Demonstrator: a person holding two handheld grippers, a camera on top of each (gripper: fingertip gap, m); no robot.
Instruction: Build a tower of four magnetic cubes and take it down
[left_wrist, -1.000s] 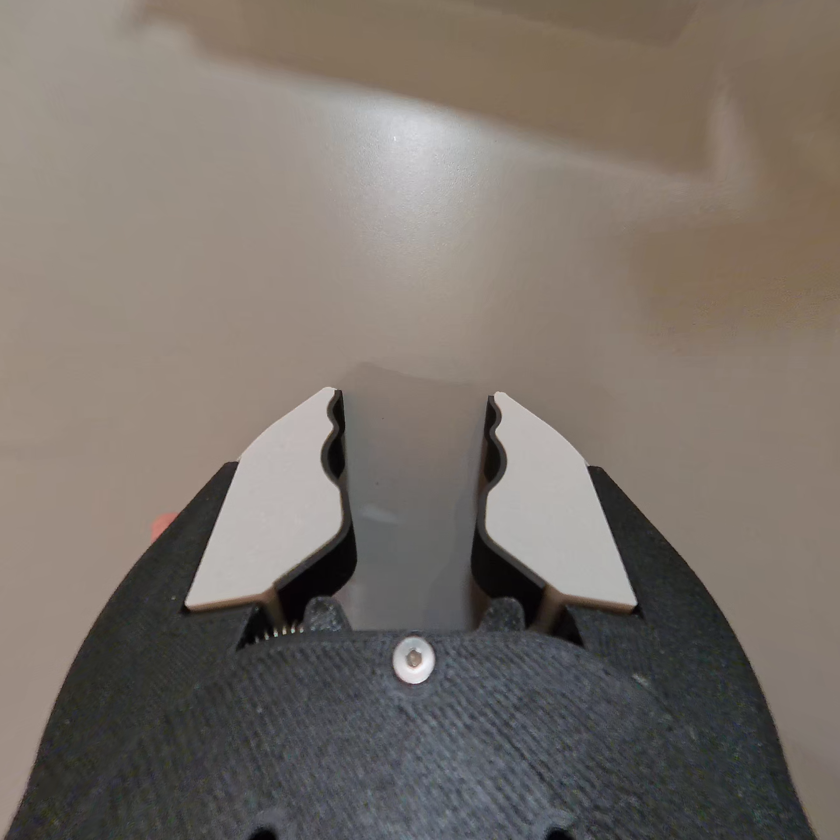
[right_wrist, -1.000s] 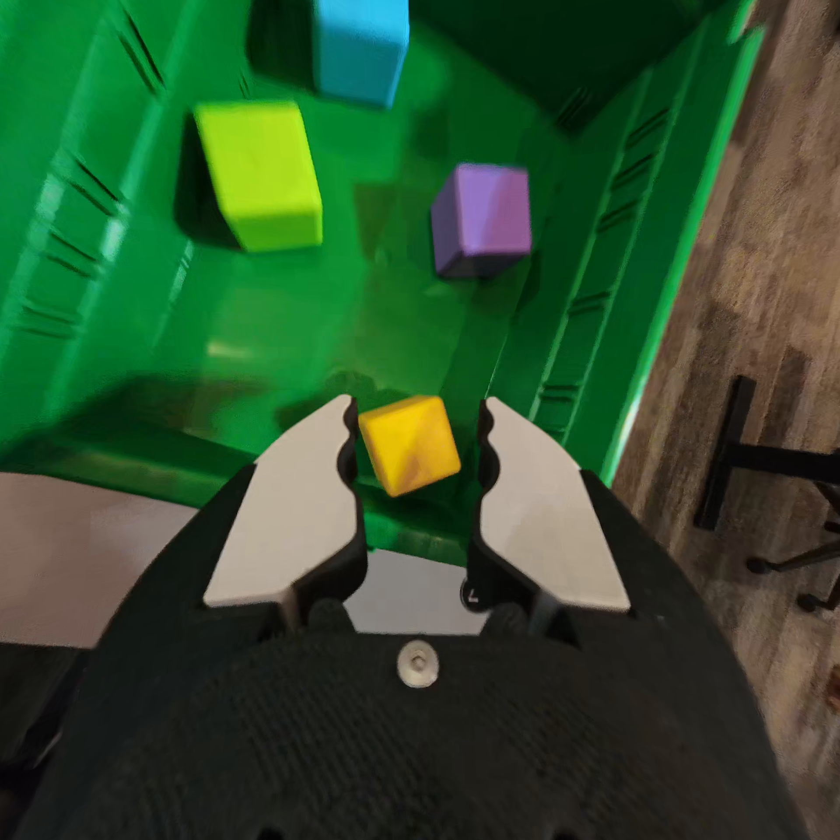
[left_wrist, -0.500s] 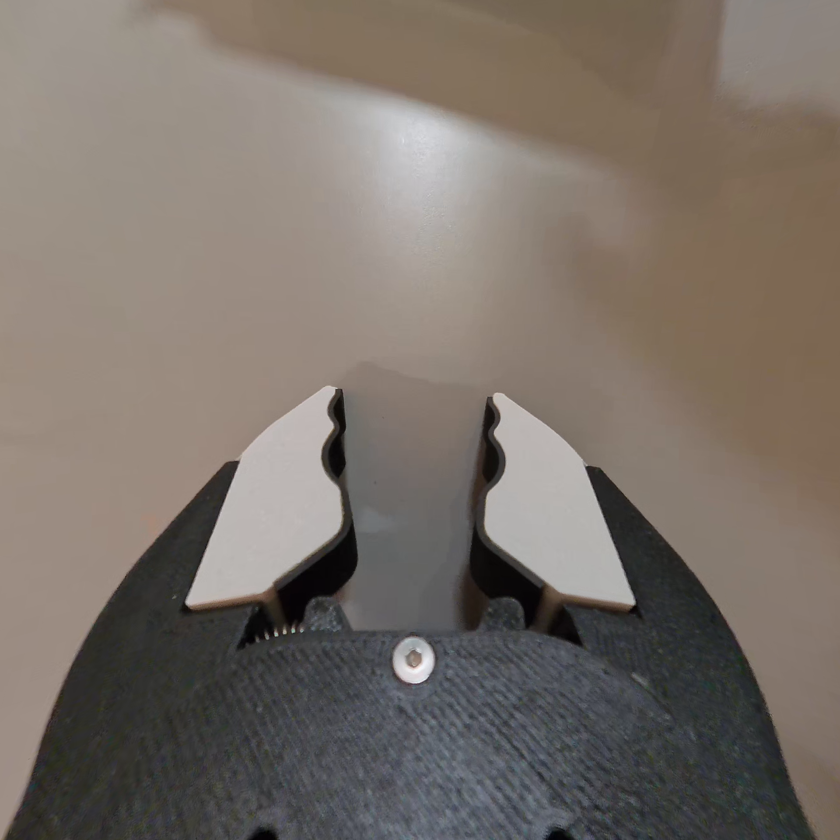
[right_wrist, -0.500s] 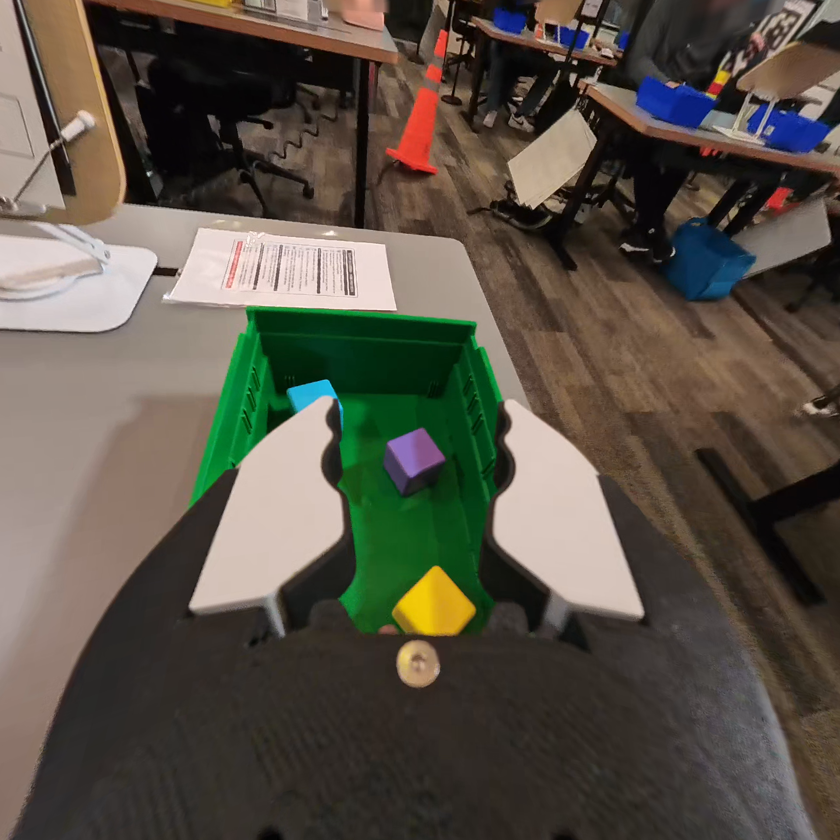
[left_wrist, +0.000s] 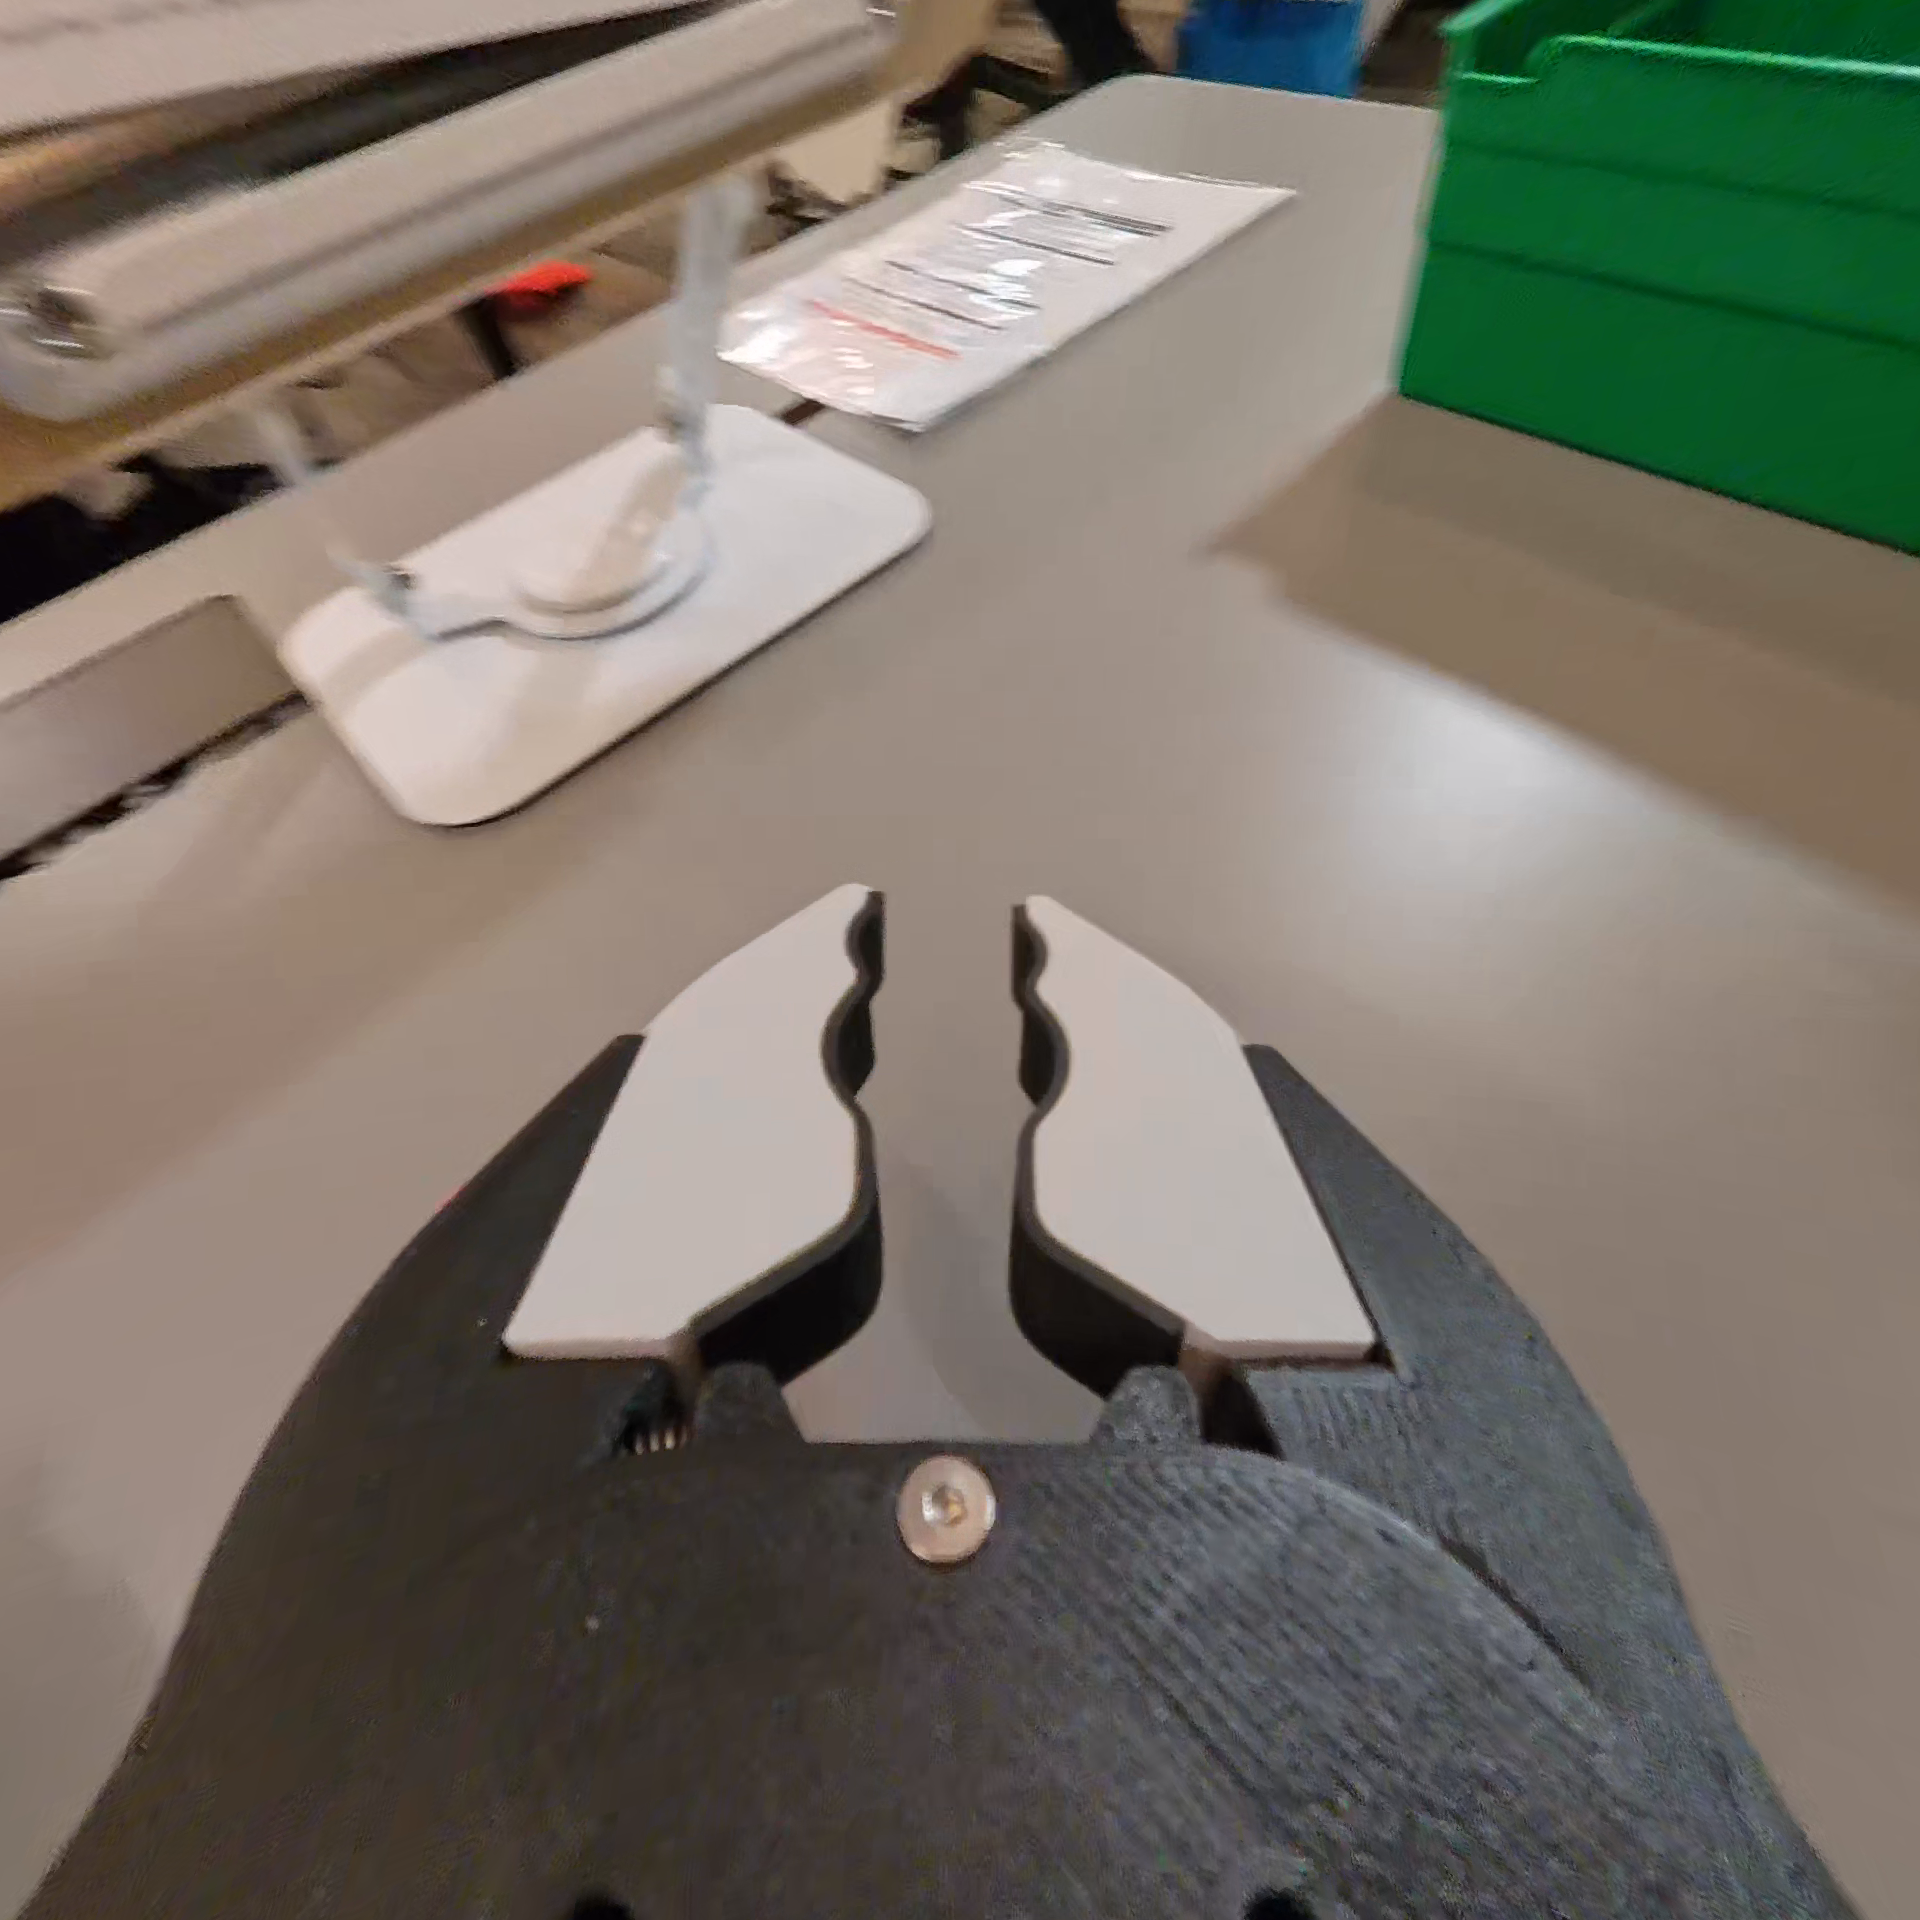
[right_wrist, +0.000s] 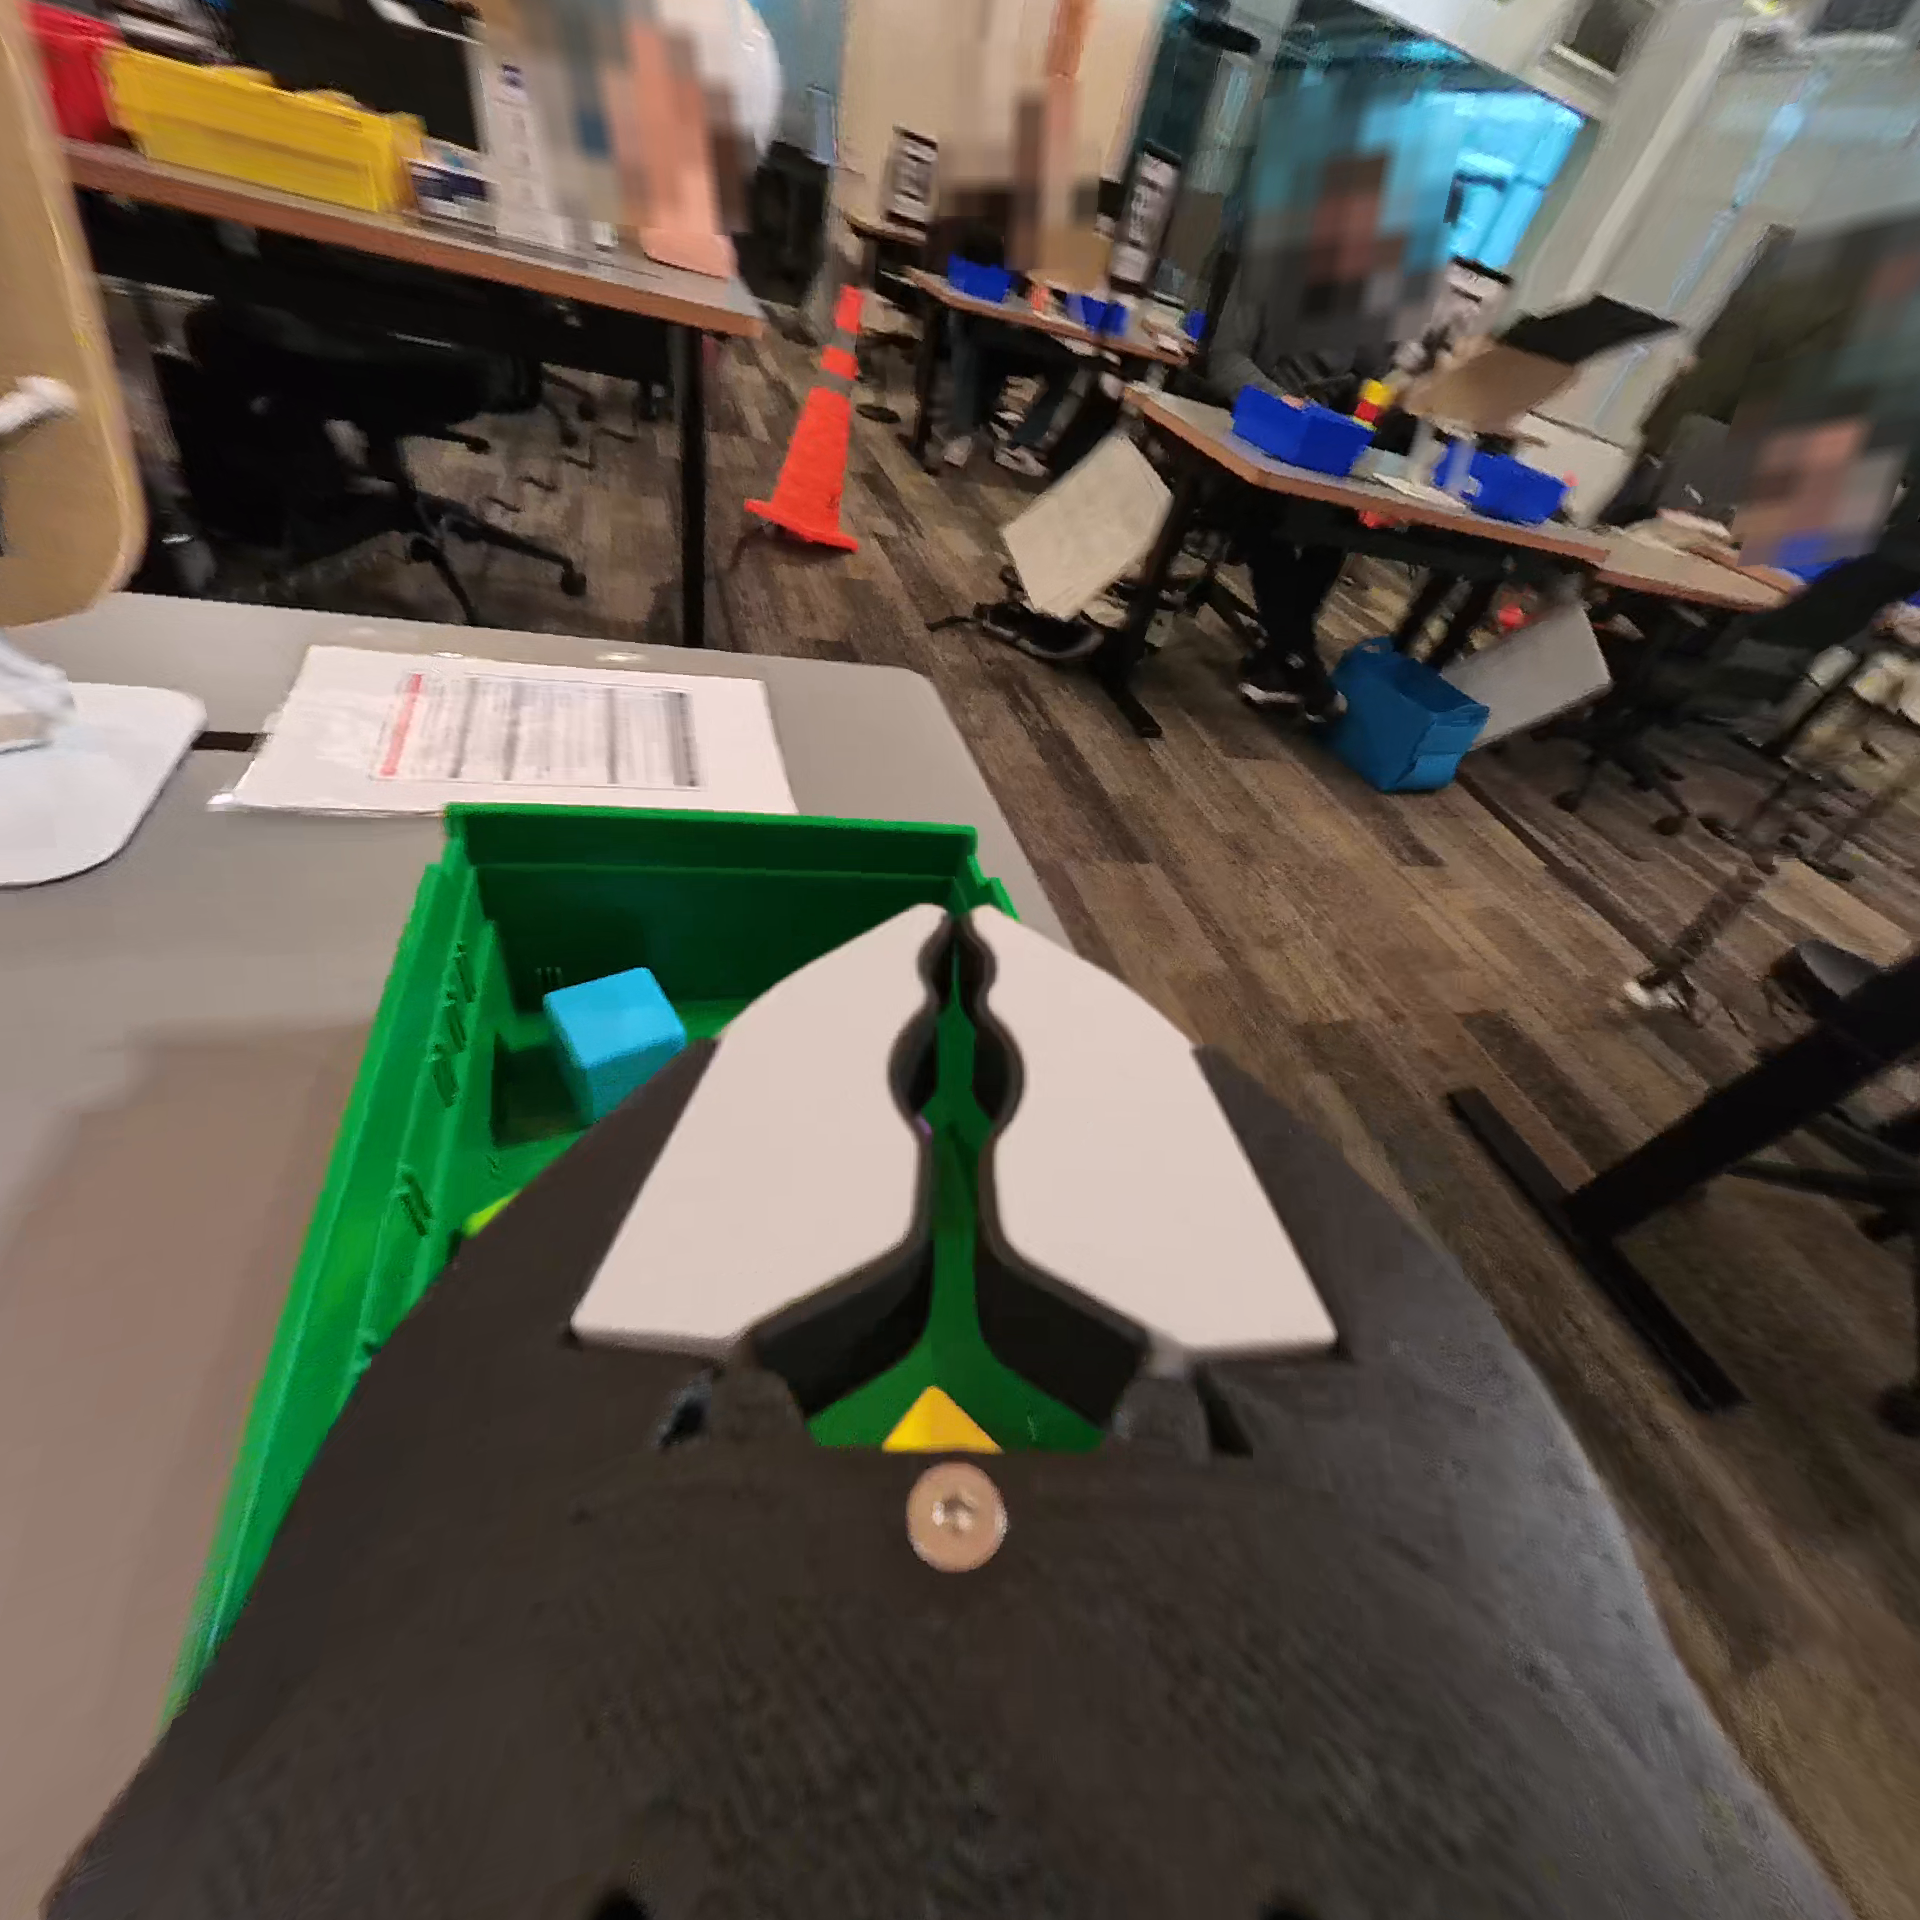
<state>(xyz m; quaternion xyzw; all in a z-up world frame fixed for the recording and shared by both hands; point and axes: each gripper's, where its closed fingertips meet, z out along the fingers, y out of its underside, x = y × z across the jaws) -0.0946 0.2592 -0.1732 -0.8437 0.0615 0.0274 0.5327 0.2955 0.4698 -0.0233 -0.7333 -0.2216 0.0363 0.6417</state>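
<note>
- Now, on your far left, a white flat base (left_wrist: 613, 623) with a thin upright stand is sitting on the grey table (left_wrist: 1143, 727), and a blurred pale board is hanging over it at the top edge of the left wrist view.
- You are holding the left gripper (left_wrist: 945, 920) low over a bare part of the table; its jaws are standing apart with a clear gap, and nothing is lying between them.
- Just beyond the base, a printed sheet in a clear sleeve (left_wrist: 1008, 281) is lying flat on the table.
- To the right of that sheet, the green bin (left_wrist: 1662, 312) is standing on the table, well apart from the left gripper.
- You are keeping the right gripper (right_wrist: 961, 925) above the green bin (right_wrist: 717, 852); its jaws are together at the tips, with only a thin wavy slit behind them, and they are gripping nothing.
- Inside the bin, a blue cube (right_wrist: 613, 1034) is resting near the left wall at the far end, and a yellow cube (right_wrist: 940, 1425) is showing as a small corner under the gripper body, at the near end.
- A bit of lime-green (right_wrist: 486, 1210) is peeking out beside the gripper's left edge; what it is, I cannot tell.
- Farther right, beyond the table edge, an orange cone (right_wrist: 821, 436) is standing on the wooden floor (right_wrist: 1299, 935), with desks carrying blue bins behind it.
</note>
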